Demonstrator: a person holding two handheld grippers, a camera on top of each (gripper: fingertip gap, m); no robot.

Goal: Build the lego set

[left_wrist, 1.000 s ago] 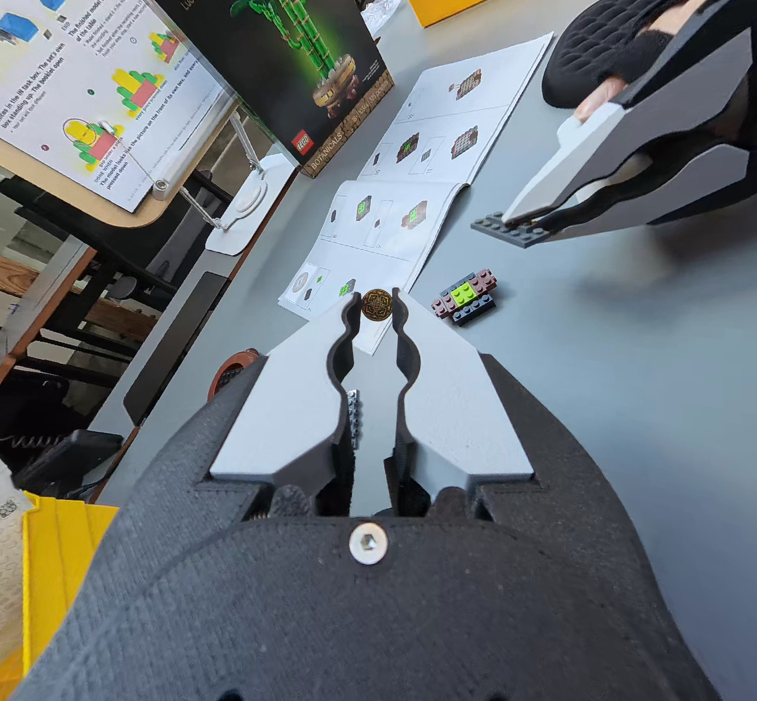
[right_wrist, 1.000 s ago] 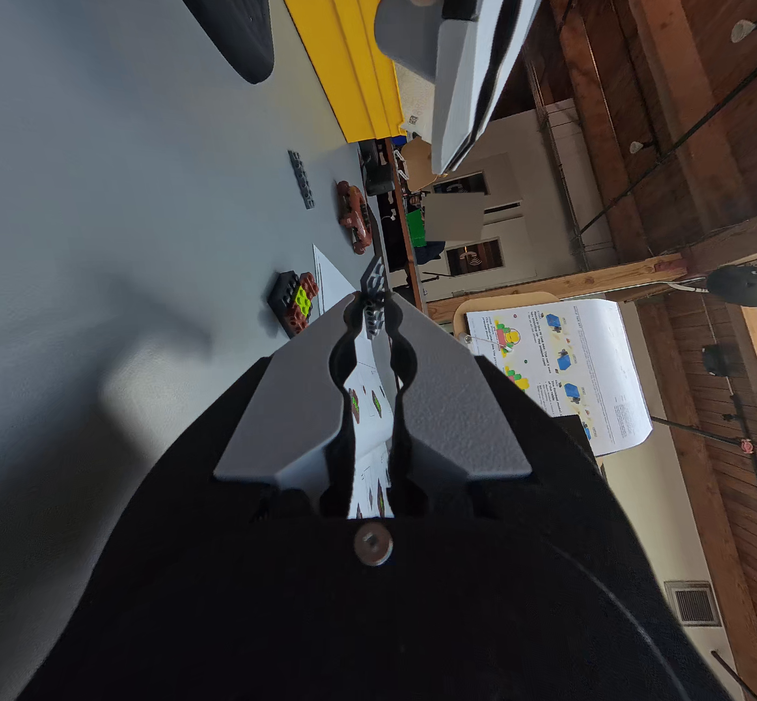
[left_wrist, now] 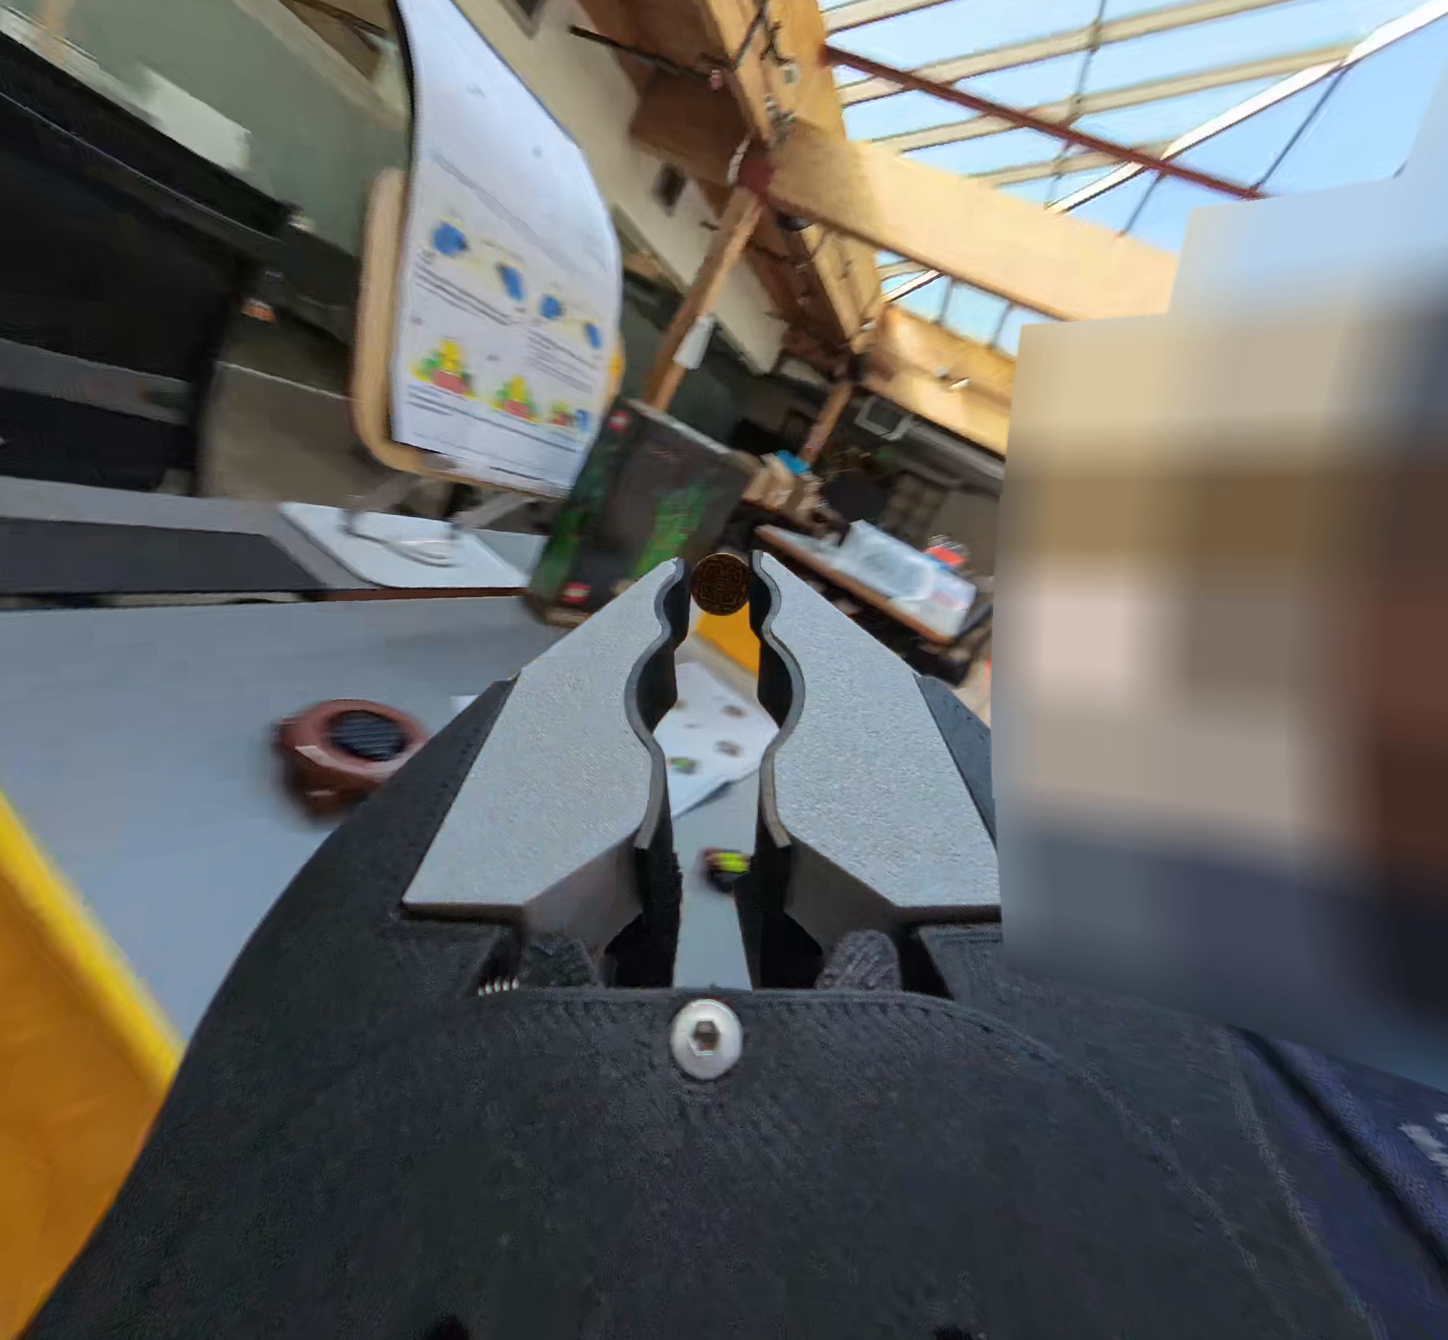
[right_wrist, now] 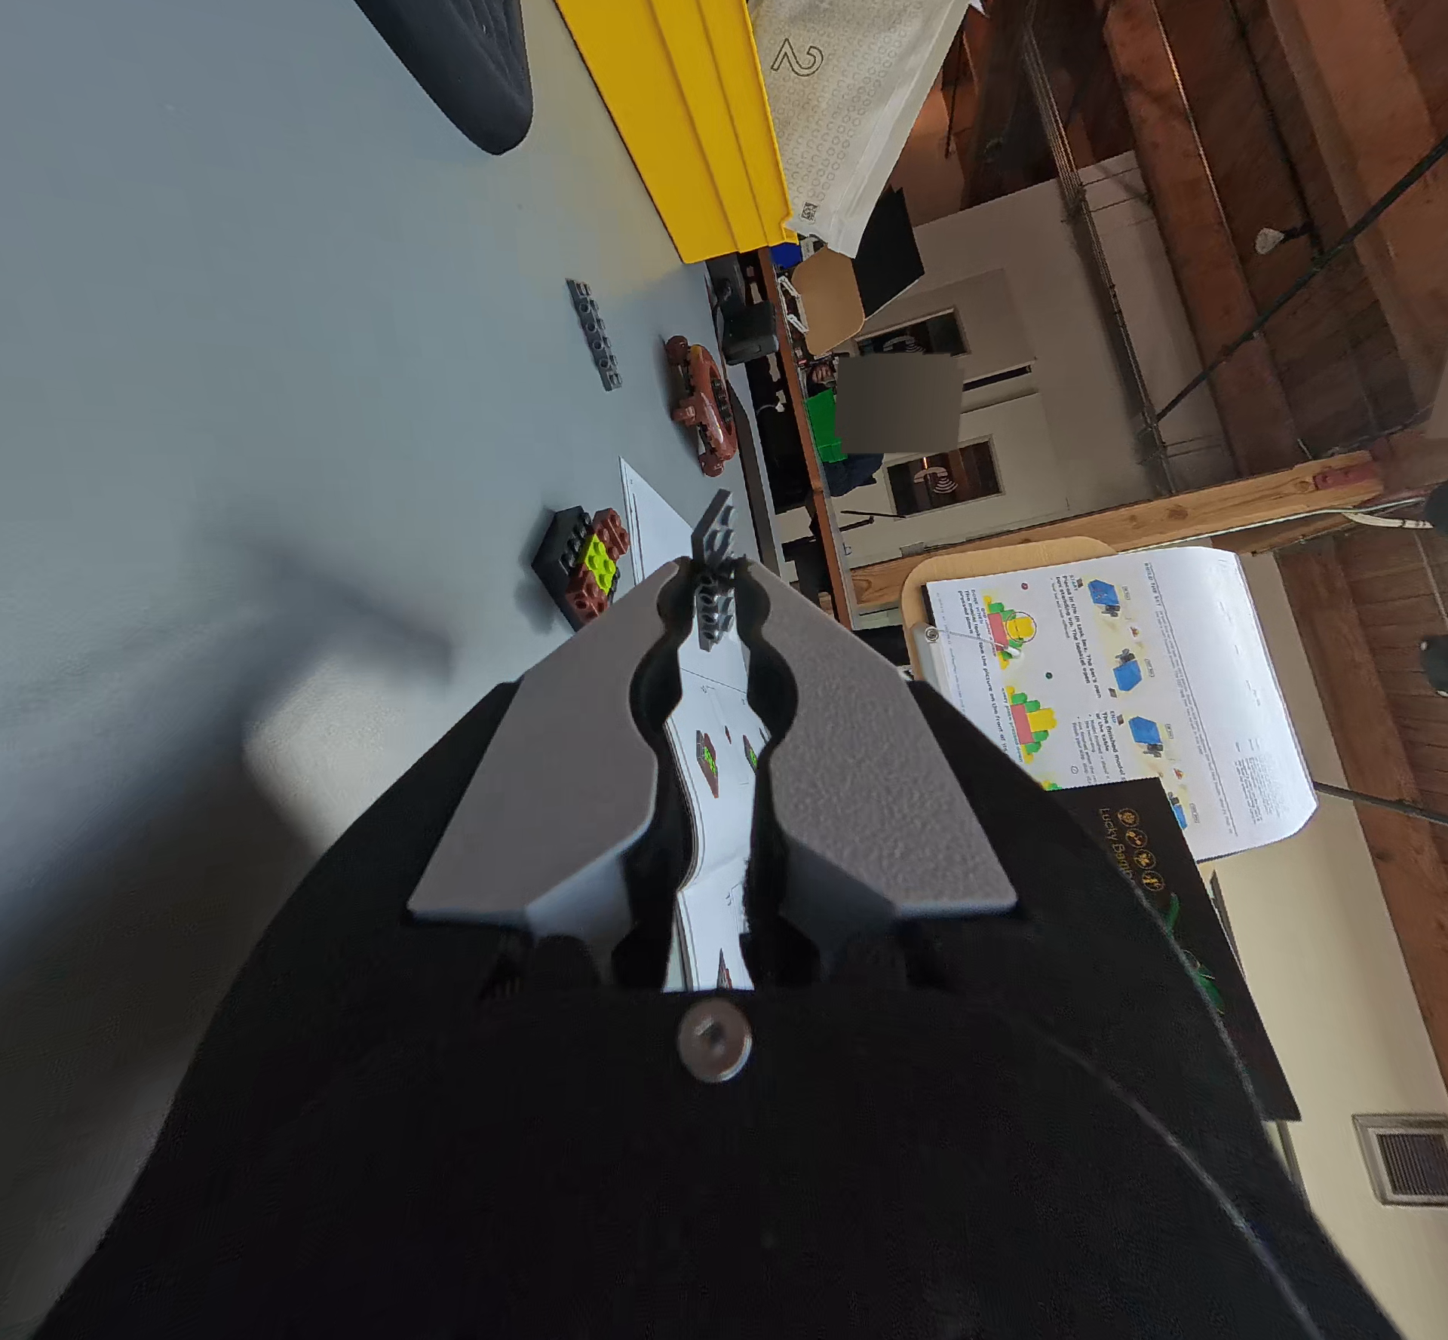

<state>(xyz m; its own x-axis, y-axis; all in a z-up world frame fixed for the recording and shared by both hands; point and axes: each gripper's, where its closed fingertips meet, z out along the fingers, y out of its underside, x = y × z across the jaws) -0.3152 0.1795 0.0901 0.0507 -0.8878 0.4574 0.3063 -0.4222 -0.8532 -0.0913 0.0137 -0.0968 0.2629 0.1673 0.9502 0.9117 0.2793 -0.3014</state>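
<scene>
Left wrist view is motion-blurred and tilted up: timber roof beams and skylight panes fill the upper right of the frame, and the grey table runs across the middle left. A mosaic patch covers the right edge. On the table, left of centre, lies a round reddish-brown lego ring with a dark centre; its detail is smeared. At centre frame the left gripper is clamped on a small round gold-patterned tile, pinched at the very fingertips and held above the table. Behind it stand a printed sheet on a wooden stand and the dark set box, both blurred. Right wrist view is rotated, so the table occupies the left of the frame and the room's wooden wall the right. A yellow bin sits at the top centre with a white paper bag beside it. The right gripper is closed on a thin dark-grey studded plate, which projects past the fingertips. Left of the tips lies a small black, brown and lime brick assembly beside the open instruction booklet, which is largely hidden behind the fingers. Higher in the frame rests a separate grey strip plate.
</scene>
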